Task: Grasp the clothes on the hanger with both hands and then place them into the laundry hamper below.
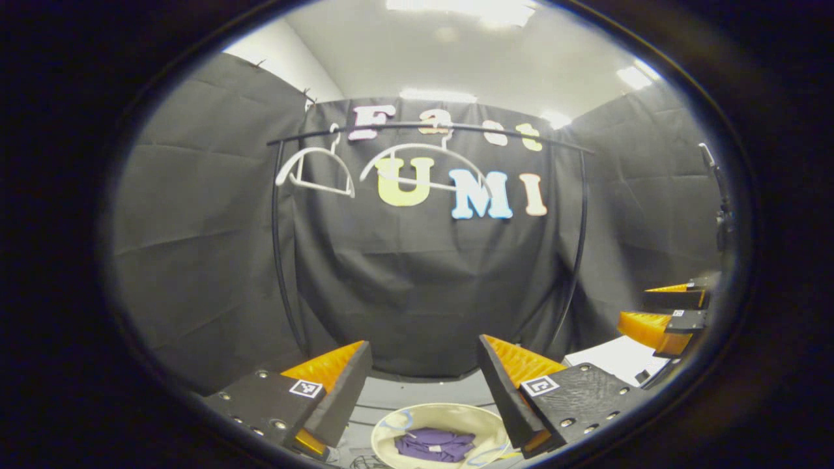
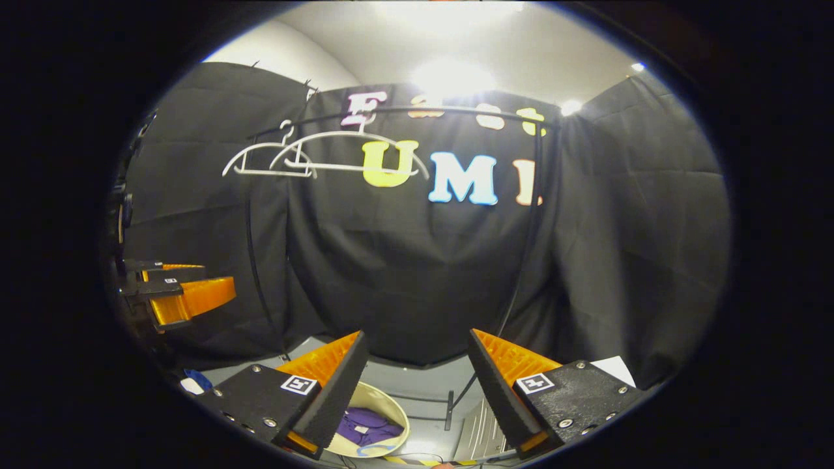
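Both jaws stand apart, gripping nothing: left gripper [image 1: 423, 384] and right gripper [image 2: 414, 378]. Below them, one purple garment [image 1: 435, 445] lies inside one round cream laundry hamper [image 1: 391, 433]. Beyond, two bare white plastic hangers [image 1: 313, 170] hang on the black rail [image 1: 417, 128]. No readable labels.

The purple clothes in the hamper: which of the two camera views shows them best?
The left gripper view: the purple clothes lie in plain sight in the laundry hamper, between the fingers. In the right gripper view a finger of the hand-held gripper hides part of them.
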A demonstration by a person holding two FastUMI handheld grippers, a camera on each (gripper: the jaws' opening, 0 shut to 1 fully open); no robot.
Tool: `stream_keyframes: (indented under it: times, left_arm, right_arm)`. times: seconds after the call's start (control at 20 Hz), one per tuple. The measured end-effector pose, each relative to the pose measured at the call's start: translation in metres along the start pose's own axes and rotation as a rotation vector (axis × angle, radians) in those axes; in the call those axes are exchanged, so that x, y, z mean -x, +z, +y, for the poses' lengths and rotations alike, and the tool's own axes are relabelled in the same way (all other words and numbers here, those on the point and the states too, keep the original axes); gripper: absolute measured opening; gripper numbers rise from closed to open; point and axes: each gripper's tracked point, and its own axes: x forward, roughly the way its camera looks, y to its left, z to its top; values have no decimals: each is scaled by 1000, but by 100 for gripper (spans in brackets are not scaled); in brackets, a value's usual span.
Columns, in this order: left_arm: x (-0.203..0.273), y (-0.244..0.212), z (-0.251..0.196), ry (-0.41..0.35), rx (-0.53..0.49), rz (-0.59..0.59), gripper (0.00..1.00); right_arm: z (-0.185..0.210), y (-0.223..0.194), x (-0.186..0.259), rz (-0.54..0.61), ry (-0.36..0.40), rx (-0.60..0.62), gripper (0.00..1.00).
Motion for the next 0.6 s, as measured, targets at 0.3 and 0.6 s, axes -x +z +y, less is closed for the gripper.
stream_keyframes:
  times: [0.3, 0.6]
  left_arm:
    - [59, 68, -11, 16, -62, -132, 99]
    - [101, 96, -1, 79, -70, -191, 99]
  right_arm:
    - [-52, 44, 48, -136, -65, -45, 95]
    - [-100, 65, 94, -225, -138, -31, 95]
